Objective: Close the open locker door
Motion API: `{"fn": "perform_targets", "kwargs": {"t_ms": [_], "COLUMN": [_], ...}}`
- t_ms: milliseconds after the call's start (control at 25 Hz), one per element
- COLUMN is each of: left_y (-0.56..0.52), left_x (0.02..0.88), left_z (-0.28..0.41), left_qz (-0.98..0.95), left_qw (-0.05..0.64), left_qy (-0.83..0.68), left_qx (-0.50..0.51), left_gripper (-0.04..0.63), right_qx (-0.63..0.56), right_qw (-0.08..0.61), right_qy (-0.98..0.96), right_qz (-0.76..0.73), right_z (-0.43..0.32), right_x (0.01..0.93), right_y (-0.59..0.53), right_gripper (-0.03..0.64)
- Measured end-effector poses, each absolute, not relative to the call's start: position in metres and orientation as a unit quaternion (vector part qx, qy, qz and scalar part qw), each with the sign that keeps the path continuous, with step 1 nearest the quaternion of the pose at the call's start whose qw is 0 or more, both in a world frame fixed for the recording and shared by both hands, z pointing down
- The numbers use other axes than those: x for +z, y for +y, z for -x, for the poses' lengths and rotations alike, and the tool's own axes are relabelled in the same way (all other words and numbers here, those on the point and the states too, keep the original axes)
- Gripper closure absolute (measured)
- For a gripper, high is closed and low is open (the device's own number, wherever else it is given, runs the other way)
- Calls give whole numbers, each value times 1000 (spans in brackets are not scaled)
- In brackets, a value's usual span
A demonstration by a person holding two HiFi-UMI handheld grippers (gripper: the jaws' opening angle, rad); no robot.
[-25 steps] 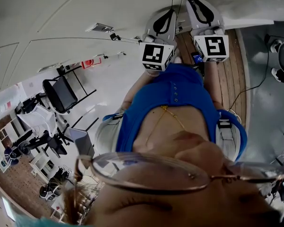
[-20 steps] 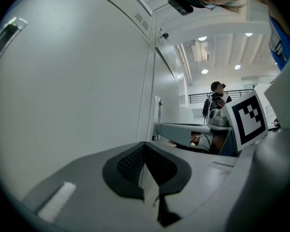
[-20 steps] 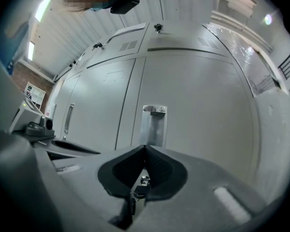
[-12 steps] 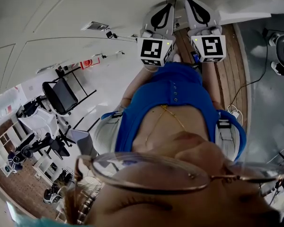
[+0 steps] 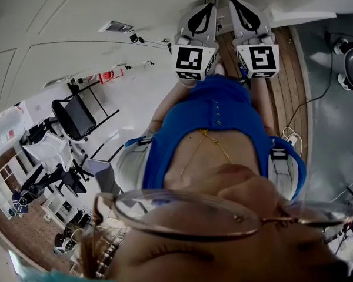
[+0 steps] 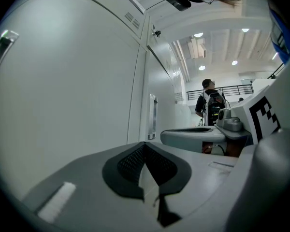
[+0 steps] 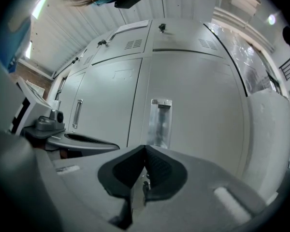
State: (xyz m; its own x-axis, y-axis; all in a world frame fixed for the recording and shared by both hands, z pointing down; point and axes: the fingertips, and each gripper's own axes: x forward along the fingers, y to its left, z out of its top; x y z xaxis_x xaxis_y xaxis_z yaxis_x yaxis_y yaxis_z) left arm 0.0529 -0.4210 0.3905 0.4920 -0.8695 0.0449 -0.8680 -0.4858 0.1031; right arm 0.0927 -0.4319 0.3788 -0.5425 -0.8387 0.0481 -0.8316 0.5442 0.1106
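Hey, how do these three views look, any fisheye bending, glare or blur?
Head view: heavy fisheye; the glasses at the bottom are close and soft. Left gripper view: dark round vignette, the ceiling lights blow out, the locker door bows. Right gripper view: same vignette, the metal handle shows a dull sheen.

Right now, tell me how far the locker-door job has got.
Done, it seems: the locker door with the metal handle and its neighbours in the right gripper view sit flush. In hand: nothing; the right gripper and left gripper are both shut and empty. Left: probably nothing, though lockers outside these views can't be checked.
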Motion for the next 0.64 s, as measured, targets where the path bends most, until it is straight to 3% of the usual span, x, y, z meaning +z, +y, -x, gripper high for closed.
{"fn": "perform_targets", "kwargs": {"t_ms": [640], "left_y": [-410], "left_x": [389], "left_z": [-59], "left_qz": [-861], "left_qw": [54], "left_qy": [-506], "left_qx": [-7], "left_gripper": [595], "right_qx": [-40], "right_qw": [50], "right_qy": [-884], "right_qz": [-463], "right_z": [-93], "right_x": [377], "right_y": [-418], "right_gripper": [615]}}
